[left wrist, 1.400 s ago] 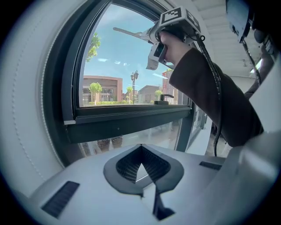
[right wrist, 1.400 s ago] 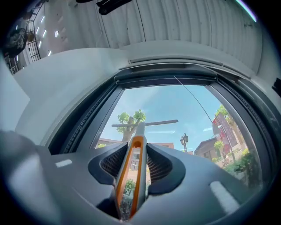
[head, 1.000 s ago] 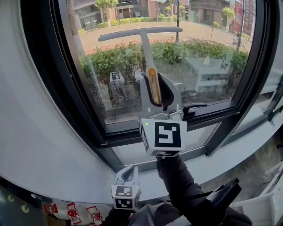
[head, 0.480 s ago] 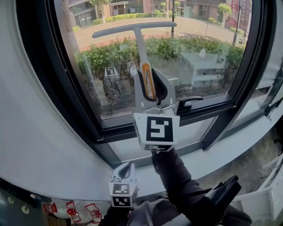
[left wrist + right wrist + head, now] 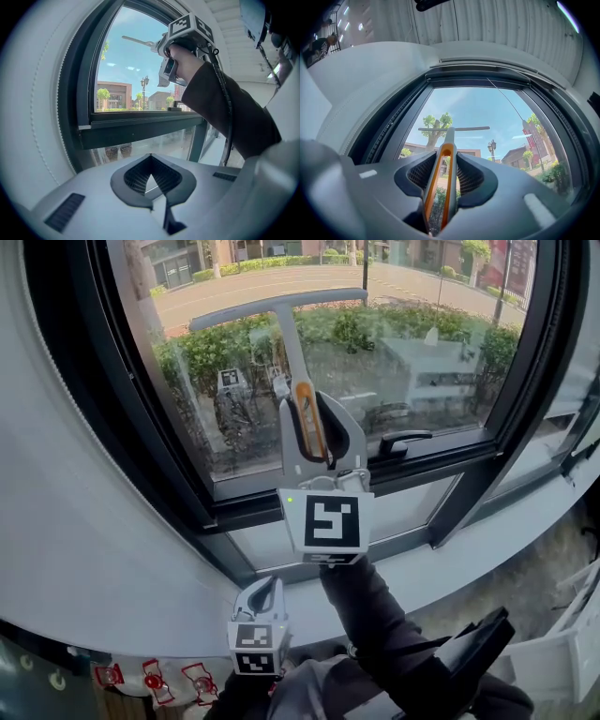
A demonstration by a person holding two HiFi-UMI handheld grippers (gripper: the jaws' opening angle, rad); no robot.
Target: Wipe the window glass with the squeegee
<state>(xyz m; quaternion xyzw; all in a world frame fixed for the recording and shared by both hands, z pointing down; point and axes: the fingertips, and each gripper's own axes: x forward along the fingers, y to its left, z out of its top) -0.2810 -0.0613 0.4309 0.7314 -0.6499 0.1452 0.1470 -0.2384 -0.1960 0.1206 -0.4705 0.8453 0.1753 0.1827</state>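
The squeegee has a grey T-shaped blade [image 5: 278,303] lying against the window glass [image 5: 441,352] and a grey handle with an orange insert [image 5: 307,423]. My right gripper [image 5: 317,432] is raised in front of the pane and shut on that handle, blade end up. In the right gripper view the handle [image 5: 443,178] runs up between the pads to the blade [image 5: 454,128]. My left gripper [image 5: 267,585] hangs low by the sill, shut on nothing. The left gripper view shows its jaws [image 5: 150,161] together, with the right gripper's cube [image 5: 190,26] up high.
A dark window frame [image 5: 141,446] surrounds the pane, with a black latch handle [image 5: 405,440] on the lower rail. A pale sill [image 5: 487,549] runs below. White curved wall [image 5: 66,549] lies to the left. Red-and-white items [image 5: 155,679] sit at the bottom left.
The right gripper has drawn the squeegee a little down and left over the glass. The left gripper stays low by the sill.
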